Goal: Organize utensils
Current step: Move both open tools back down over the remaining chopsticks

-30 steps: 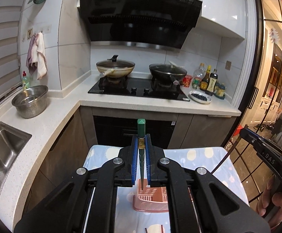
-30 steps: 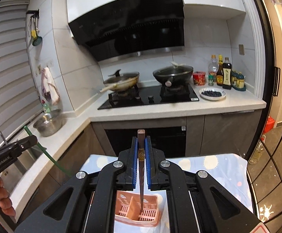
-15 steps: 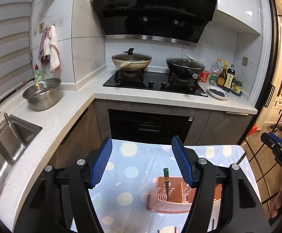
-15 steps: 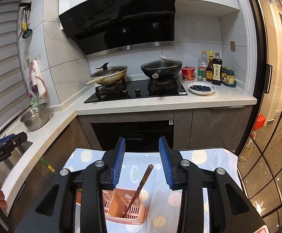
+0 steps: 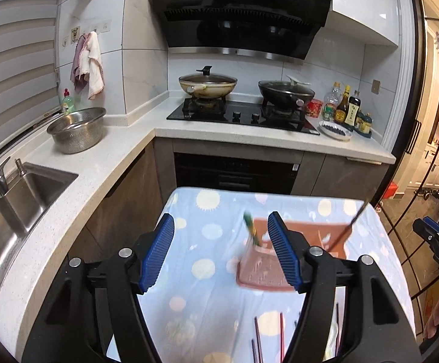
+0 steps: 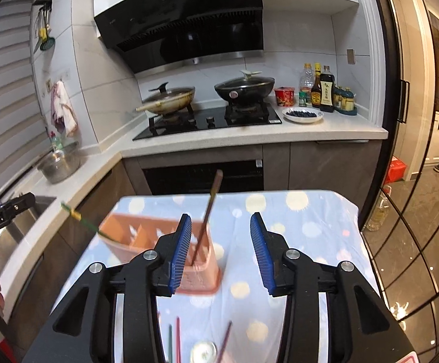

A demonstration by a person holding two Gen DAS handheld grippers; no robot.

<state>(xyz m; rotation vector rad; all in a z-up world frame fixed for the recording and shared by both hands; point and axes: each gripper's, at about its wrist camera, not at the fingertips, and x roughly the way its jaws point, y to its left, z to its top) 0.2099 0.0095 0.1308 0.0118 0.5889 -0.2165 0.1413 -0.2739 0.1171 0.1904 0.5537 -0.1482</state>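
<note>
Kitchen tabletop before the pink plastic utensil basket holds thin, stiff, slippery-looking chopsticks, best pinched mid-shaft by either empty, parted gripper.

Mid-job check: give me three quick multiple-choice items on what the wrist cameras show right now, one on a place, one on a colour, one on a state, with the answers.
1. Where is the green-handled chopstick?
A. Standing in the pink utensil basket
B. Lying in the sink
C. On the stove

2. What colour are the pads of the right hand-held gripper?
A. Red
B. Blue
C. White

3. How do the jaws of the left hand-held gripper stand?
A. Clamped on a chopstick
B. Clamped on the basket
C. Open, holding nothing

Answers:
1. A, since its tip sits inside the basket on the spotted tablecloth.
2. B, since both ribbed pads show blue.
3. C, since the pads stand apart and the chopstick rests free in the basket beyond them.
</note>
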